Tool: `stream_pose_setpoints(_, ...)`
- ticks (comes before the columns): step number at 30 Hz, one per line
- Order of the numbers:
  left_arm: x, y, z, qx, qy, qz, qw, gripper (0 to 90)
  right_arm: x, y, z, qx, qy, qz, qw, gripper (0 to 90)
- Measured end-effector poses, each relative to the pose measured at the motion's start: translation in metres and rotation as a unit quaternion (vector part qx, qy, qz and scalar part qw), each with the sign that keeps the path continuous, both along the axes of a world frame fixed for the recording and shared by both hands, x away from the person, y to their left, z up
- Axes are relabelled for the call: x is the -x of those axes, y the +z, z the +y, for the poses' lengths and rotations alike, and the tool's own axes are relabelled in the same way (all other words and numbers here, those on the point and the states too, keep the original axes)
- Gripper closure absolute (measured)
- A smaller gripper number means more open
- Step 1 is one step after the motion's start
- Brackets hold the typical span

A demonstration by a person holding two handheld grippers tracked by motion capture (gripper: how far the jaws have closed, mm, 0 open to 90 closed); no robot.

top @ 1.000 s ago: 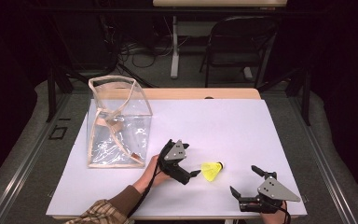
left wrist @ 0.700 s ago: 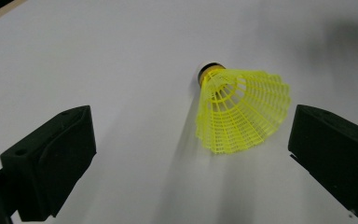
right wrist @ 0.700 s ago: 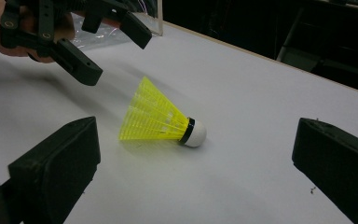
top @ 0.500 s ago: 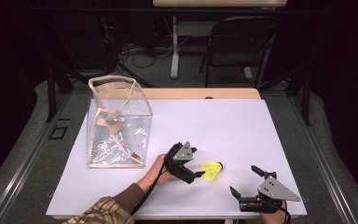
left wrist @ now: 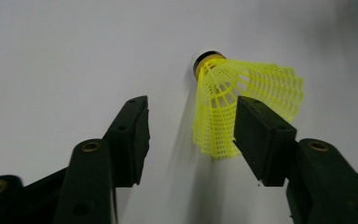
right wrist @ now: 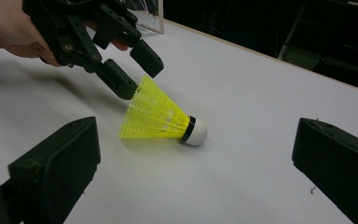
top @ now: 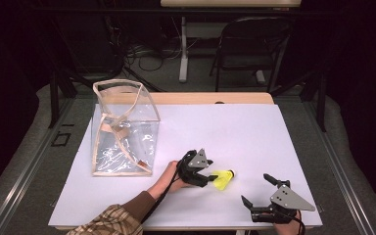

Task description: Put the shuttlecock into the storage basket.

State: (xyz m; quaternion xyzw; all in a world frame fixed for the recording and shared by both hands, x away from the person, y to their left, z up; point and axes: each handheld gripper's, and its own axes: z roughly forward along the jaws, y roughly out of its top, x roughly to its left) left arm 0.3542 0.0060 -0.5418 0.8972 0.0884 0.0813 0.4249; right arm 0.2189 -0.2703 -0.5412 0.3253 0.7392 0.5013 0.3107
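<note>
A yellow shuttlecock (top: 223, 179) with a white cork lies on its side on the white table (top: 235, 132), cork pointing right. My left gripper (top: 209, 173) is open at its skirt end, held by a hand from the left. In the left gripper view the skirt (left wrist: 247, 93) sits just in front of the right jaw, with the gap between the jaws of the left gripper (left wrist: 191, 107) mostly bare table. My right gripper (top: 255, 188) rests open near the front edge. Its own view shows the shuttlecock (right wrist: 161, 116) ahead of its wide-spread jaws and the left gripper (right wrist: 139, 77) at the skirt's rim.
A clear plastic box (top: 125, 129) with tan edging stands on the left part of the table, with small things inside. A folding chair (top: 252, 44) and cables are on the floor beyond the far edge.
My left gripper has slid to the right up to the shuttlecock's skirt. The shuttlecock and the right gripper have stayed in place.
</note>
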Motion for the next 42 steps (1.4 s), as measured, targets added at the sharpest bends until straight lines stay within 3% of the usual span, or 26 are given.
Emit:
stream_pose_setpoints(3, -0.0011, -0.0007, -0.0013, -0.004, -0.007, 0.001, 1.0000, 53.7, -0.0004, -0.0004, 0.0002, 0.002, 0.000, 0.004, 1.0000, 0.5)
stream_pose_setpoints(10, -0.0021, -0.0023, -0.0036, -0.008, -0.014, -0.001, 0.9999, 61.2, -0.0005, -0.0004, 0.0004, 0.002, 0.000, 0.003, 1.0000, 0.5)
stream_pose_setpoints(24, 0.0003, -0.0037, -0.0102, -0.015, -0.013, -0.008, 0.9998, 69.8, -0.0012, -0.0011, 0.0010, 0.006, -0.001, 0.009, 0.9999, 0.6)
stream_pose_setpoints(35, -0.0015, -0.0045, -0.0093, -0.011, -0.014, 0.001, 0.9998, 87.2, -0.0020, -0.0015, 0.0012, 0.008, 0.000, 0.013, 0.9999, 0.6)
stream_pose_setpoints(42, 0.0003, -0.0038, -0.0094, -0.008, -0.023, 0.001, 0.9997, 89.0, -0.0022, -0.0017, 0.0010, 0.010, 0.002, 0.014, 0.9998, 0.6)
